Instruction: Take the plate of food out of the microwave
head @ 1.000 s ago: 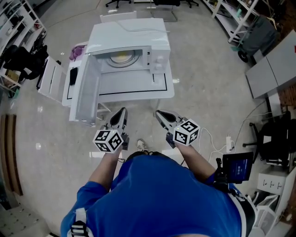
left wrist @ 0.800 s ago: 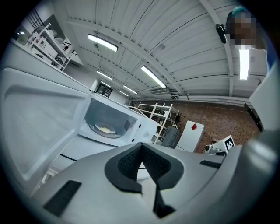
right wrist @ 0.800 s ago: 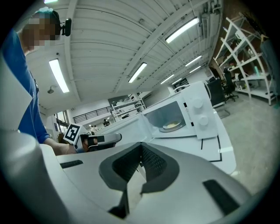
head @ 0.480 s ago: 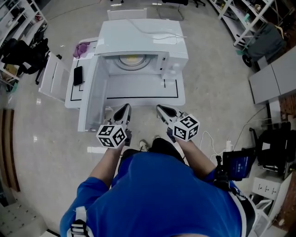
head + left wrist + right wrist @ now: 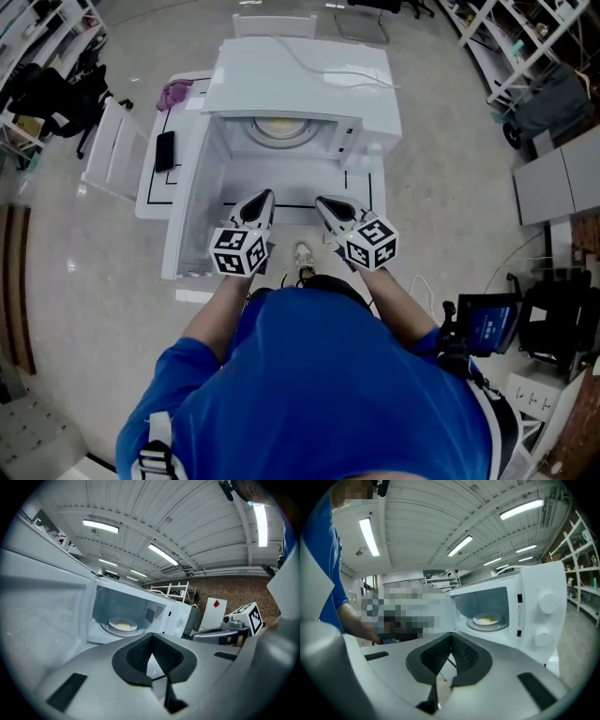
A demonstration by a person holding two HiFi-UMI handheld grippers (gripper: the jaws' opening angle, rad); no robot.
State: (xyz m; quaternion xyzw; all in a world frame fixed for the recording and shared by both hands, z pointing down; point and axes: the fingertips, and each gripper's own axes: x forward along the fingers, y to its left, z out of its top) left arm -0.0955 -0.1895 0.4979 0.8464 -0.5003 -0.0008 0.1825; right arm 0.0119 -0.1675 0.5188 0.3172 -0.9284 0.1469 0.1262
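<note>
The plate of food (image 5: pixel 281 125) sits far back inside the open microwave (image 5: pixel 300 75). The left gripper (image 5: pixel 262 200) and right gripper (image 5: pixel 328 203) hover near its front. Both jaws are pressed together and hold nothing.

Bright, even light came from ceiling strip lights (image 5: pixel 101 526), which clipped to white in both gripper views. Shadows were soft. The microwave (image 5: pixel 300 75) cavity was dimmer than its glossy top. Both gripper views had heavy fisheye bending and black vignetted corners. Up close, the left gripper (image 5: pixel 152 641) and right gripper (image 5: pixel 451 640) bodies looked soft. The head view was sharp, with curved edges.
</note>
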